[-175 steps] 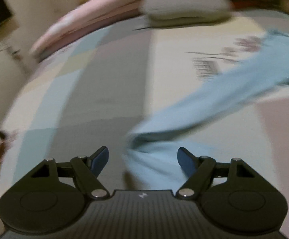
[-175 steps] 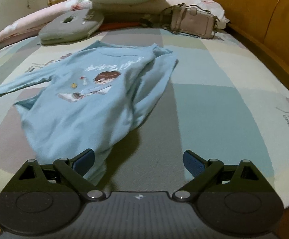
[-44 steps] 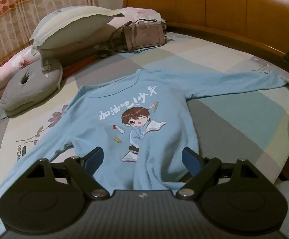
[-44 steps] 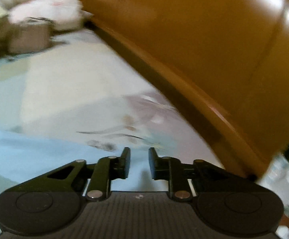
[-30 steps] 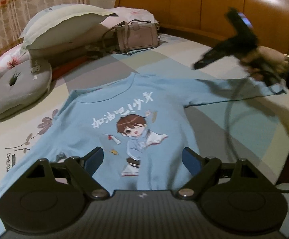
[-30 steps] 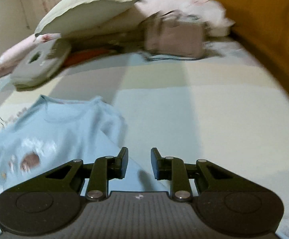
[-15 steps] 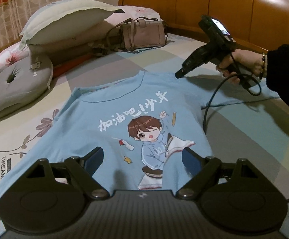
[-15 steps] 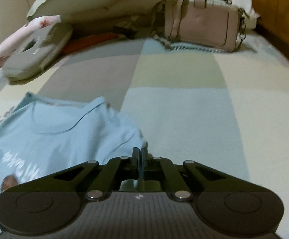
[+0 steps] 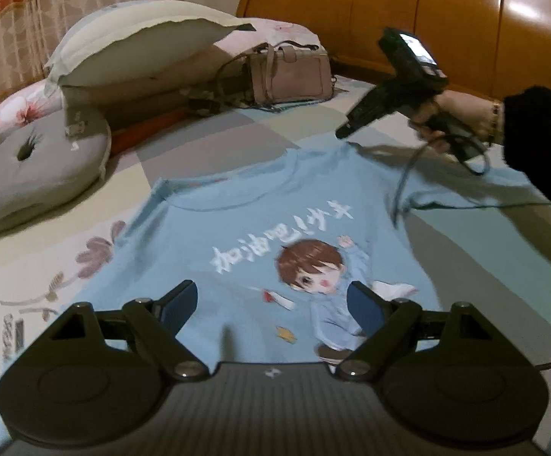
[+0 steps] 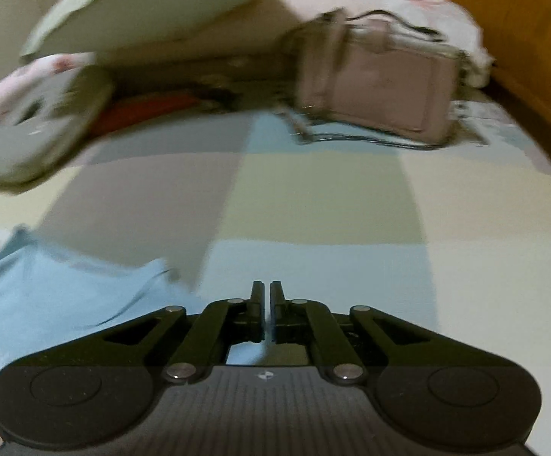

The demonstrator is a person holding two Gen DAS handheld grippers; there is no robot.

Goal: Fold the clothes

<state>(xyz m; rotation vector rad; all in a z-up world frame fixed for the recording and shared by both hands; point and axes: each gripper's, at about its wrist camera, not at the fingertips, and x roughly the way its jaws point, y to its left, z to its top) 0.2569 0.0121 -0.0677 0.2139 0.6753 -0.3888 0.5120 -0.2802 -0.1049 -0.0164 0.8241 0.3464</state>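
step: folding right sleeve inward | blue sweatshirt (image 9: 275,205) flat on bed (image 9: 207,140), centre | left tongs (image 9: 271,304) spread, empty | right tongs (image 10: 267,296) pinching sleeve, 2 o'clock | next: carry sleeve toward 9 o'clock.

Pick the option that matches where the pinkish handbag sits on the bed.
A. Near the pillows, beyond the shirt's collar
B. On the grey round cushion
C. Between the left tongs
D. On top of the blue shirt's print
A: the pinkish handbag rests against the pillows at the far end of the bed, well beyond the collar of the blue shirt and apart from it.
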